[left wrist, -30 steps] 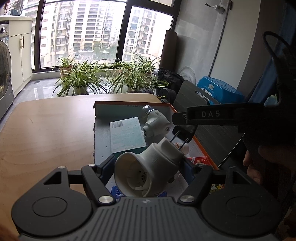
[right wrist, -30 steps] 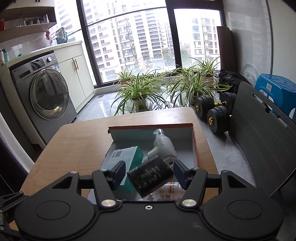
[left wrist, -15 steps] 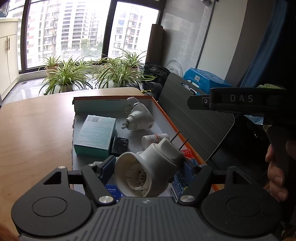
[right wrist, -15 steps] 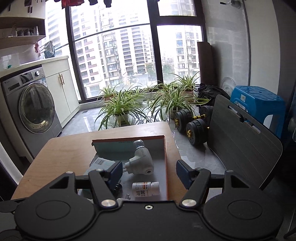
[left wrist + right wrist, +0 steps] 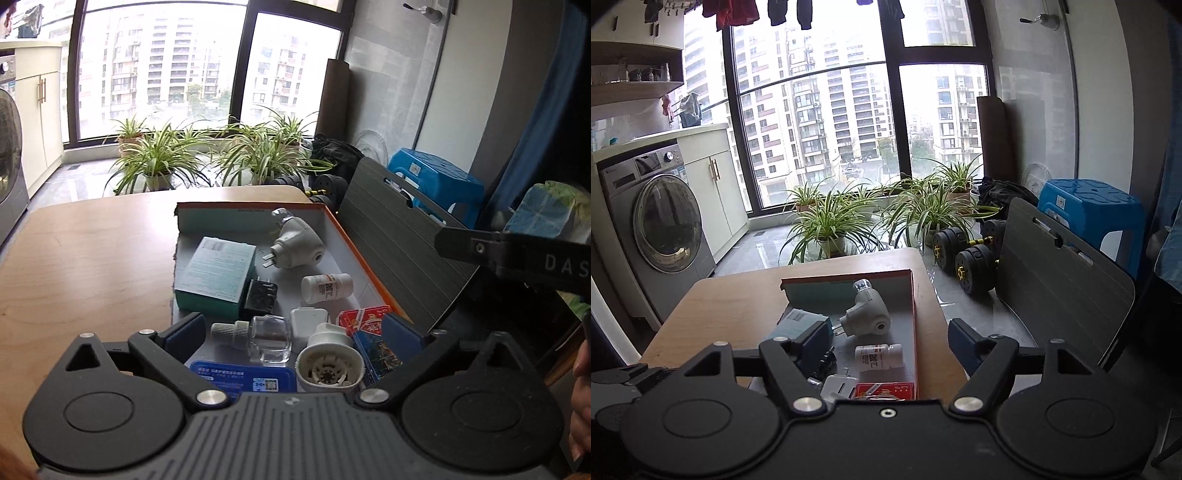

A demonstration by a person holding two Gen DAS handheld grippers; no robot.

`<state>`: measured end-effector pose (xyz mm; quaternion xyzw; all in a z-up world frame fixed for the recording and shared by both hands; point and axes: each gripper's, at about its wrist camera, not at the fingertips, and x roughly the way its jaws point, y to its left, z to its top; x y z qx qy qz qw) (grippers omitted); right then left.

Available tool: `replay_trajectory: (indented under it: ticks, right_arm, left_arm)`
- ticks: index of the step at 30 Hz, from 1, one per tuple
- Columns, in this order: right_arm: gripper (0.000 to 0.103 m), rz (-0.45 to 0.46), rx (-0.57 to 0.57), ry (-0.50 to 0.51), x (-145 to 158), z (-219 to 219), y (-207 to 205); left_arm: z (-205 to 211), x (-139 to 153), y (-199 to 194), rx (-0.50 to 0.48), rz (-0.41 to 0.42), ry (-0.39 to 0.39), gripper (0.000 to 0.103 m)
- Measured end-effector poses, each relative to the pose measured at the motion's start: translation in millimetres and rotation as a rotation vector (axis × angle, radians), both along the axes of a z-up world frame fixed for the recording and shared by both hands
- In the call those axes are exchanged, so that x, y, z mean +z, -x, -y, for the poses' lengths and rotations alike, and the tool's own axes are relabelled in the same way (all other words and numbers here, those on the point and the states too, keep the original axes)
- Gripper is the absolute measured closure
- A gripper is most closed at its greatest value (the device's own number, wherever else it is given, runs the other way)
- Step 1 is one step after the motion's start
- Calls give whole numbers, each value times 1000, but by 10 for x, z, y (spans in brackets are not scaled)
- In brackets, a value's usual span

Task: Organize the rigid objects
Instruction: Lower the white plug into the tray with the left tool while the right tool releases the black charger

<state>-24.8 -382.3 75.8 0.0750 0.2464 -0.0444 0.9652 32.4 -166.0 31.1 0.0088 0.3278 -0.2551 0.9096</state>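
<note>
In the lower centre of both views, the left gripper (image 5: 295, 338) and the right gripper (image 5: 886, 341) are seen opening with fingers spread and nothing pinched, above the orange-rimmed box (image 5: 364, 258).

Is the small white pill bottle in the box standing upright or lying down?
Lying down: the pill bottle rests on its side on the box floor, cap pointing right.
</note>
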Motion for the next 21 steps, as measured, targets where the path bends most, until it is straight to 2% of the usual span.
replay_trajectory:
  ticks: [10,14,21]
  right_arm:
    - [12,-36,25,47,-82,-135,286]
    - [12,-72,46,43,-216,-165,387]
    - [12,-120,68,43,-416,-215,503]
  left_arm:
    - [-225,166,241,171,3,-73,0]
    - [-293,110,296,207,-31,-80,0]
    - [-292,-12,404,222,-38,-112,0]
